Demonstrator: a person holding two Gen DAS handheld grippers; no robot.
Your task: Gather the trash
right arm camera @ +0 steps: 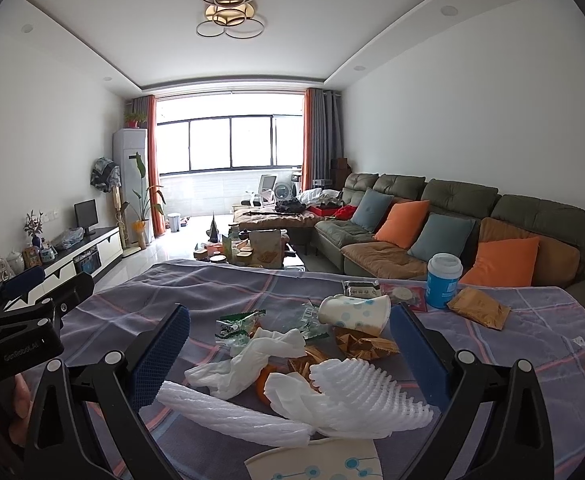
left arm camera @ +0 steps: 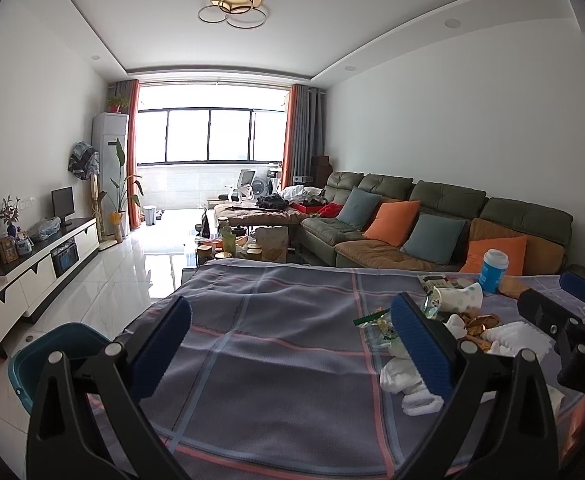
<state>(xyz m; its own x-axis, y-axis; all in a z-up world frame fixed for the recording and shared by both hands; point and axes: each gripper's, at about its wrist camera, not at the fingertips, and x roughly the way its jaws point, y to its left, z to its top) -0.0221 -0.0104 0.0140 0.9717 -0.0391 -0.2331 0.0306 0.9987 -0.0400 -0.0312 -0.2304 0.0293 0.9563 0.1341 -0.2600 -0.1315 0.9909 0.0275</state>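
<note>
A trash pile lies on the plaid tablecloth [right arm camera: 140, 292]. It holds crumpled white tissue [right arm camera: 260, 354], white foam netting [right arm camera: 360, 388], gold wrappers [right arm camera: 366, 344], a green wrapper [right arm camera: 238, 320] and a tipped dotted paper cup [right arm camera: 352, 312]. My right gripper [right arm camera: 290, 350] is open just above the cloth, its fingers either side of the pile and holding nothing. My left gripper [left arm camera: 292, 340] is open over bare cloth, left of the pile [left arm camera: 452, 328]. In the left wrist view its right fingertip overlaps the pile's edge. Each gripper shows in the other's view: right gripper [left arm camera: 560, 298], left gripper [right arm camera: 48, 284].
A teal bin [left arm camera: 52, 354] stands on the floor off the table's left edge. An upright blue cup with a white lid [right arm camera: 443, 280] and a brown packet [right arm camera: 478, 308] sit at the far right of the table. Another paper cup [right arm camera: 316, 460] lies at the near edge. Behind are a sofa [right arm camera: 452, 216] and a cluttered coffee table [right arm camera: 252, 248].
</note>
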